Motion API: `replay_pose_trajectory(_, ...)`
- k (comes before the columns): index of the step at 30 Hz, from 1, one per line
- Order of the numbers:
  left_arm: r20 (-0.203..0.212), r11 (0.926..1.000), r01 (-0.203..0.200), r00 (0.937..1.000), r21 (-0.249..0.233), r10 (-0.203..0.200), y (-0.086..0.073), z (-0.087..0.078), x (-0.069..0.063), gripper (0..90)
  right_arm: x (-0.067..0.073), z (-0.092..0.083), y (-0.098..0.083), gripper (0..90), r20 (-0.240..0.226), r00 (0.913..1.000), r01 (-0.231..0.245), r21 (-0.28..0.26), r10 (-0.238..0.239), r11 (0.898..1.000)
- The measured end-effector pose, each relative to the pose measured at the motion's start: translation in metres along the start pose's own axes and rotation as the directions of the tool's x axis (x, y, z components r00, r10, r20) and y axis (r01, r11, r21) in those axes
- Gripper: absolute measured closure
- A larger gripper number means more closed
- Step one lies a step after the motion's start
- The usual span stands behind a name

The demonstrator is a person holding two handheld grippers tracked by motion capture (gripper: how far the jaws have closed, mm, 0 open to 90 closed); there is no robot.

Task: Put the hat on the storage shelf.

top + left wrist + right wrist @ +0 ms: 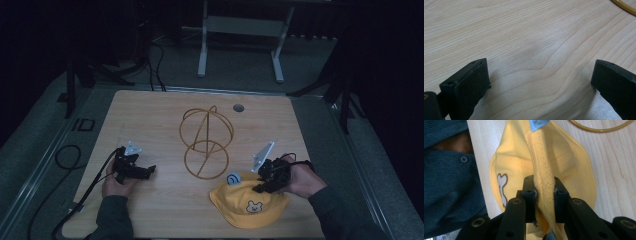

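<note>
While the left gripper point(150, 170) hovered released over the table point(150, 115), the right gripper point(544, 192) clenched the near yellow hat's point(571, 162) folded brim.

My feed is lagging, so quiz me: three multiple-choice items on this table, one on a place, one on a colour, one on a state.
1. Where does the yellow cloth hat lie?
A. far edge of the table
B. near edge, by the person's right hand
C. on the floor

2. What colour is the wire sphere stand?
A. golden yellow
B. red
C. white

3. How is the right gripper?
A. open above the hat
B. shut on nothing
C. shut on a fold of the hat

Answers: 1 B, the hat sits at the near right of the wooden table. 2 A, the wire is golden. 3 C, the jaws pinch a seam.
</note>
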State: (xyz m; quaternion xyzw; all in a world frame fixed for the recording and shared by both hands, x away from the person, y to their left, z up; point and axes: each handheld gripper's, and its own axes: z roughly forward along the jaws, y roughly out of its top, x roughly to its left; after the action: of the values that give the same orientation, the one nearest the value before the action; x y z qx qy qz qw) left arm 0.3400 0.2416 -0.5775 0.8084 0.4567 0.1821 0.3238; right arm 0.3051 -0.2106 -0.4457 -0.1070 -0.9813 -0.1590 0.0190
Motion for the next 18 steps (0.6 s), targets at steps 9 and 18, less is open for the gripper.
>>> replay_pose_trajectory(9,0.000,1.0000,0.000,1.0000,0.000,0.000,0.000,0.000,0.000,1.5,0.001,-0.015,0.003,77.9,0.030,0.9993,0.021,-0.012,-0.020,1.000)
replay_pose_trajectory(18,0.000,1.0000,-0.001,1.0000,0.000,0.001,0.000,0.000,0.000,1.6,-0.003,-0.038,0.001,77.8,0.058,0.9979,0.030,-0.061,-0.027,0.998)
